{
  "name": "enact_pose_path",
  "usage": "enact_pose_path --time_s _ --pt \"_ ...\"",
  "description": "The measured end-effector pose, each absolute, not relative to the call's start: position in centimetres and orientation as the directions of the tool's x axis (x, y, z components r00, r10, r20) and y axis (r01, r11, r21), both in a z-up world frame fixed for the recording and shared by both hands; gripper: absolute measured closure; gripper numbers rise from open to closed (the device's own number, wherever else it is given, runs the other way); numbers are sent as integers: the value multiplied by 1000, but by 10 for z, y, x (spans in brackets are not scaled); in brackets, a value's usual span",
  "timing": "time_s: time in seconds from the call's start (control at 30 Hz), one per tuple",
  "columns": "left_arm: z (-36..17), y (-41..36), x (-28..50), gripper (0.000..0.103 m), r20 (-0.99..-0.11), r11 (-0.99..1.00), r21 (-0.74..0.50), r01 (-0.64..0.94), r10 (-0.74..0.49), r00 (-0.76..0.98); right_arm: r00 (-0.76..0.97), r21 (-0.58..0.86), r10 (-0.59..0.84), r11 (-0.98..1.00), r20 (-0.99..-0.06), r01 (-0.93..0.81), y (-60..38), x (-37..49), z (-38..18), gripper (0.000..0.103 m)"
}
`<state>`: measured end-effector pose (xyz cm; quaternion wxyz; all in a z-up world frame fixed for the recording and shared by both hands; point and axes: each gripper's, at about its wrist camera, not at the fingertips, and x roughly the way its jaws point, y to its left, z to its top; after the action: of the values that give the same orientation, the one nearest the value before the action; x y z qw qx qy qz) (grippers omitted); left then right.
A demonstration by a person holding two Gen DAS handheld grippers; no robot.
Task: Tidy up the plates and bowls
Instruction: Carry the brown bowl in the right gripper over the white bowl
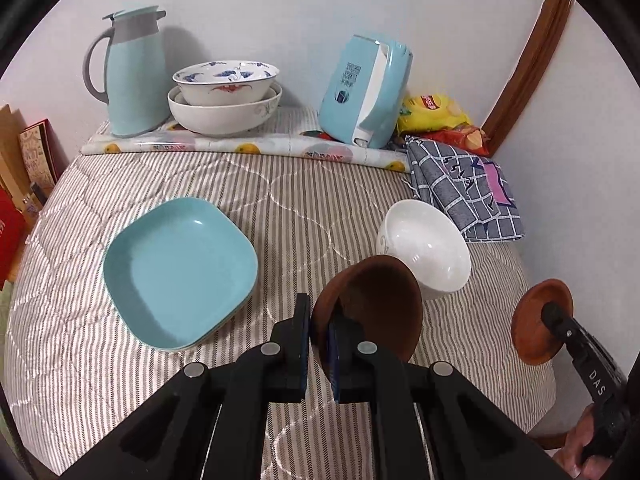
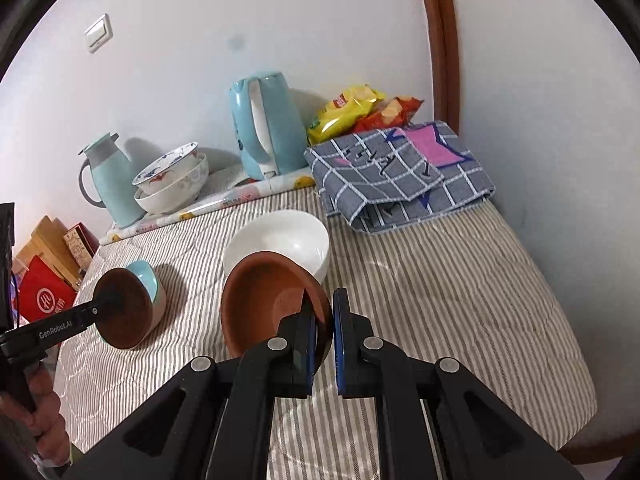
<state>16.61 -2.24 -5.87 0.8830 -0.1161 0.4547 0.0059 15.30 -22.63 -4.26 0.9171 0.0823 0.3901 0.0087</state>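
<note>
My left gripper (image 1: pixel 320 314) is shut on the rim of a brown bowl (image 1: pixel 376 304), which it holds tilted above the striped quilted cover (image 1: pixel 240 192). My right gripper (image 2: pixel 325 302) is shut on the rim of a second brown bowl (image 2: pixel 268 304), also held off the cover. Each view shows the other gripper with its bowl: the right one (image 1: pixel 554 314) with its brown bowl (image 1: pixel 532 332) at the right edge, the left one (image 2: pixel 98 310) with its brown bowl (image 2: pixel 128 316). A white bowl (image 1: pixel 428 248) (image 2: pixel 280 240) stands just beyond both. A stack of light-blue square plates (image 1: pixel 180 272) (image 2: pixel 146 280) lies left.
At the back wall stand a light-blue thermos jug (image 1: pixel 128 76), two stacked patterned bowls (image 1: pixel 224 100), a blue kettle (image 1: pixel 368 92) and snack bags (image 1: pixel 436 112). A folded checked cloth (image 2: pixel 400 172) lies at the right. Boxes (image 1: pixel 28 168) sit beyond the left edge.
</note>
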Motion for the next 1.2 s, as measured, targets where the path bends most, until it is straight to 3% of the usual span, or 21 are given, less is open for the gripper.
enact_pose_path --time_s 0.6,1.2 --pt "-49 -1 183 95 -793 975 -193 -112 -88 603 687 120 51 991 -725 52 -211 192 -40 95" --pt "-69 40 212 95 -809 959 -225 -174 -84 581 618 97 51 994 -784 41 -190 254 -75 95"
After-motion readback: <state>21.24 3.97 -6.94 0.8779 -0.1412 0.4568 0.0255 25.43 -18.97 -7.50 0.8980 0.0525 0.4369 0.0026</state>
